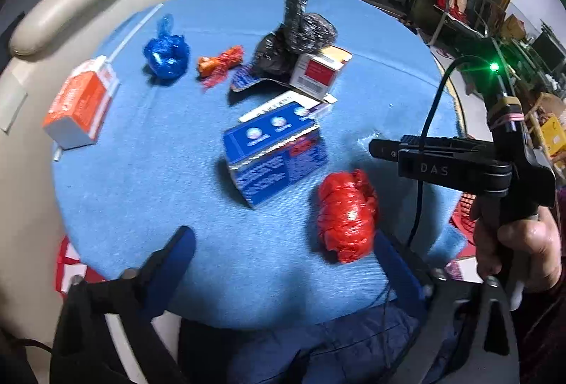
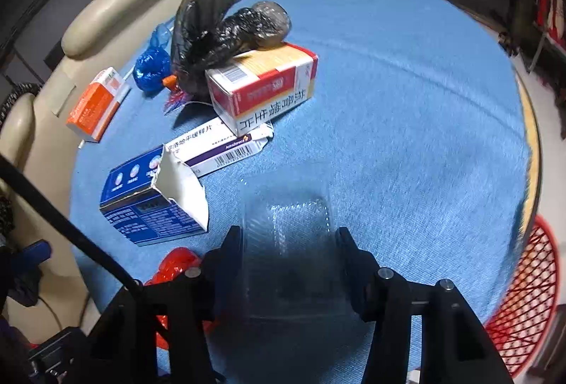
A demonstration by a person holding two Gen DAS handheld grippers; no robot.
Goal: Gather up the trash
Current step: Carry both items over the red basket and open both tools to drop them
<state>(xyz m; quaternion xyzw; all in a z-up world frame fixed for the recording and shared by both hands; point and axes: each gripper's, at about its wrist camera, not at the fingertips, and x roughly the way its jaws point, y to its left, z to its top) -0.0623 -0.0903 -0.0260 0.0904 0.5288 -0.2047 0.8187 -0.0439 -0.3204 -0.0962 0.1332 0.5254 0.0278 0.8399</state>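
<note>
My right gripper (image 2: 288, 242) is shut on a clear plastic container (image 2: 286, 210), with a finger pressing each side just above the blue tablecloth (image 2: 406, 101). My left gripper (image 1: 284, 253) is open. A red plastic bundle (image 1: 346, 214) lies on the cloth just inside its right finger (image 1: 392, 260), and the left finger stands far from it. Further in lie a torn blue box (image 1: 276, 154), a red-and-white box (image 1: 318, 73), a black bag (image 1: 297, 30), an orange wrapper (image 1: 219, 62), a blue plastic bundle (image 1: 166, 55) and an orange box (image 1: 81, 104).
A red mesh basket (image 2: 523, 295) sits below the round table's right edge. A beige chair (image 1: 70, 12) wraps the left side. A flat white-and-purple box (image 2: 215, 147) lies between the larger boxes. A hand (image 1: 513, 242) holds the right gripper's handle at the table's right.
</note>
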